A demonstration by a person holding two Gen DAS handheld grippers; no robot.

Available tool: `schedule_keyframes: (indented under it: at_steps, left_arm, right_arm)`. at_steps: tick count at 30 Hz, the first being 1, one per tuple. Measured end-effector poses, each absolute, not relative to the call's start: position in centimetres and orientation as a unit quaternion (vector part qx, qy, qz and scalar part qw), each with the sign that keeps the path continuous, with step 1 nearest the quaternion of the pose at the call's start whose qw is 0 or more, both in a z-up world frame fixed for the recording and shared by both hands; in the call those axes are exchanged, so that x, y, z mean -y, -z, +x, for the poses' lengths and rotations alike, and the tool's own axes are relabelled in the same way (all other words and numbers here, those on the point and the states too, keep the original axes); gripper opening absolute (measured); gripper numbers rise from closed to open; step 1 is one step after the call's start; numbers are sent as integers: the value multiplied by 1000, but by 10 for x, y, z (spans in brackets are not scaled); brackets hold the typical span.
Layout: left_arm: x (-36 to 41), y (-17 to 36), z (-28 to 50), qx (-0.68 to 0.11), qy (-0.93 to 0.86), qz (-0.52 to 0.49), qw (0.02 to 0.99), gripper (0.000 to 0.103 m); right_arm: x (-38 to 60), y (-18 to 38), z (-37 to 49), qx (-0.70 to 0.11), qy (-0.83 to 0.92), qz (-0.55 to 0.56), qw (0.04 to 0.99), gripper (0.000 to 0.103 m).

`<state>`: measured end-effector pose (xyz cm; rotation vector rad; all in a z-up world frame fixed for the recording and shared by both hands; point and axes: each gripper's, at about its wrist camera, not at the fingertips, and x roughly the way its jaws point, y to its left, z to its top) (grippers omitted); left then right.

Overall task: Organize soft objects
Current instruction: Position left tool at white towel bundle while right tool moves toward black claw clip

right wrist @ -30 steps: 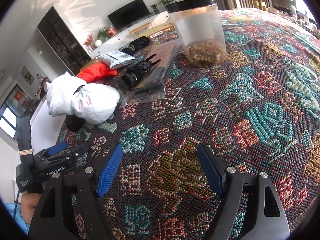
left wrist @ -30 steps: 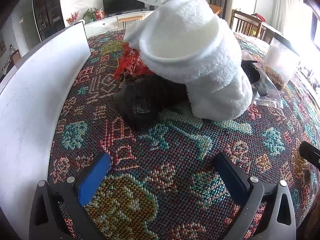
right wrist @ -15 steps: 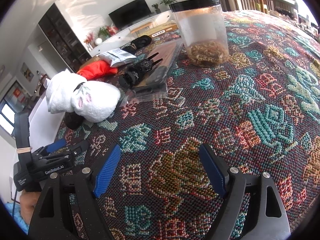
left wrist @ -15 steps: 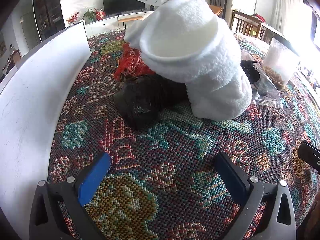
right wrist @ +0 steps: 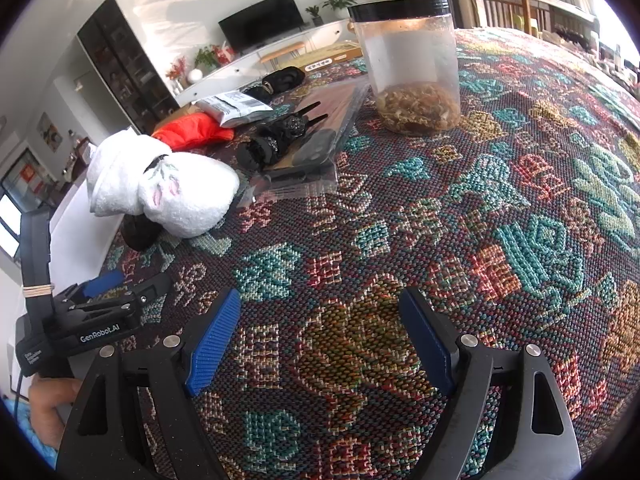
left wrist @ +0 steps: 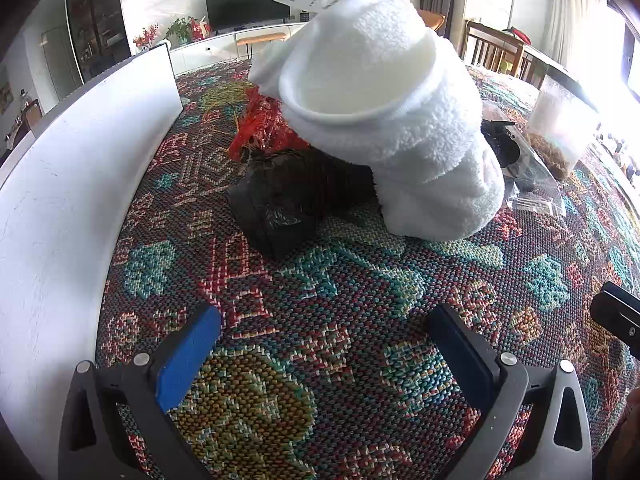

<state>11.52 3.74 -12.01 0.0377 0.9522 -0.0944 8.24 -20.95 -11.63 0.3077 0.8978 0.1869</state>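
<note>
A white fluffy bundle [left wrist: 392,120] of rolled soft cloth lies on the patterned tablecloth [left wrist: 320,292], partly on top of a dark soft item [left wrist: 296,196] and a red soft item [left wrist: 264,128]. My left gripper [left wrist: 324,320] stands open on the near side of that pile, with only cloth between its blue pads. In the right wrist view the same white bundle [right wrist: 168,188] and the red item [right wrist: 192,130] sit at the left. My right gripper [right wrist: 320,312] is open over bare tablecloth [right wrist: 520,200], far from them. The left gripper [right wrist: 120,284] shows at the lower left, held by a hand.
A white board [left wrist: 72,184] edges the table on the left. A clear jar [right wrist: 412,64] with a black lid holds dried stuff. A plastic packet with black clips [right wrist: 296,140], a grey pouch [right wrist: 232,106] and a black item [right wrist: 284,78] lie behind the pile.
The right wrist view has shifted slightly, with its jaws a touch wider. The left gripper and the pile have not moved.
</note>
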Motion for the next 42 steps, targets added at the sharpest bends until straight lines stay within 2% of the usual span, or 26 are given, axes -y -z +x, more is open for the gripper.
schedule_keyframes:
  at_steps: [28,33,36,42]
  left_arm:
    - [-46,118,90,-468,54,25,882,103]
    - [-41,119,89,-464,53,24,884,103]
    - [-42,119,89,-463,52,23,884,103]
    - [-40,119,91,-463,50,22,885,103]
  right_arm:
    - [202,117,85,-438,-78,110,889,84]
    - [223,115,82,-425,-90,183,882,84]
    - [239,107,86,-409,-57,190,891,84]
    - [203,61,145,-389,-100,92,911,85]
